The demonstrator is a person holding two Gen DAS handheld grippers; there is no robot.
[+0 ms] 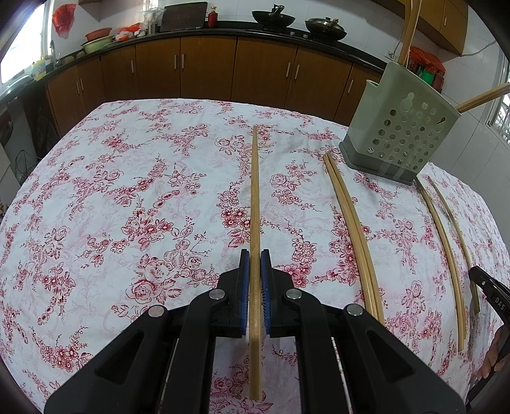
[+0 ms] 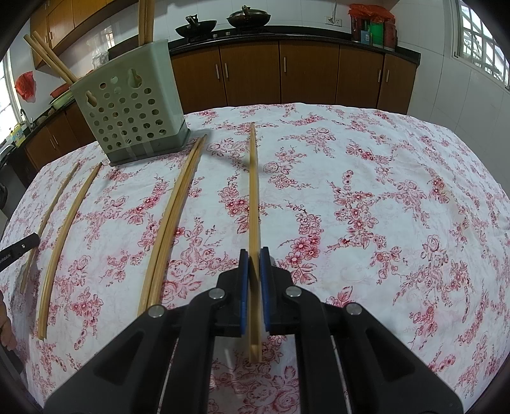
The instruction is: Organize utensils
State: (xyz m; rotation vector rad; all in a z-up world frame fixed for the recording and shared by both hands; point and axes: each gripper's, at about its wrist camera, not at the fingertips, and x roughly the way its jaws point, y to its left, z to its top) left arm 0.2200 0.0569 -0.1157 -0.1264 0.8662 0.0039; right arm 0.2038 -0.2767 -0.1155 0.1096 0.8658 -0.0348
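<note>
In the left wrist view my left gripper [image 1: 255,254] is shut on a long wooden chopstick [image 1: 255,191] that runs forward over the flowered tablecloth [image 1: 127,191]. In the right wrist view my right gripper [image 2: 254,253] is likewise shut on a chopstick [image 2: 253,191]. A pale green perforated utensil holder [image 1: 401,133] [image 2: 134,117] stands at the far side with chopsticks [image 1: 409,32] [image 2: 145,19] in it. A loose pair of chopsticks [image 1: 350,223] [image 2: 172,223] lies on the cloth near it, and further single chopsticks [image 1: 446,239] [image 2: 70,229] lie beyond.
The right gripper's black edge [image 1: 487,289] shows at the left view's right border, the left gripper's [image 2: 19,250] at the right view's left border, each with part of a hand. Brown kitchen cabinets [image 1: 207,73] and woks [image 1: 274,17] on the counter stand behind the table.
</note>
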